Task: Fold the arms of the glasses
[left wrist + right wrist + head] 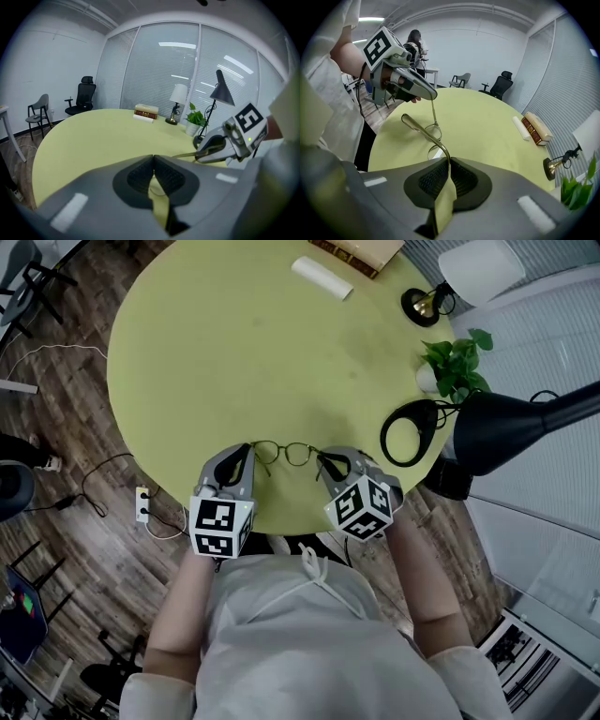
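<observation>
Thin gold-framed glasses (286, 454) hang just above the round yellow-green table (234, 343), near its front edge, held between both grippers. My left gripper (248, 448) is shut on the end of one arm; in its own view the jaws (153, 171) are closed with a thin wire between the pads. My right gripper (322, 460) is shut on the other arm, which runs into its closed jaws (449, 165). In the right gripper view the round lenses (433, 130) hang below the left gripper (433, 97). The left gripper view shows the right gripper (199, 153) with an arm (185, 154) sticking out.
At the table's far side lie stacked books (361, 251) and a white roll (322, 277). A small brass-based lamp (424, 304), a potted plant (452, 367) and a black desk lamp (506, 427) with a ring base (410, 430) stand at the right.
</observation>
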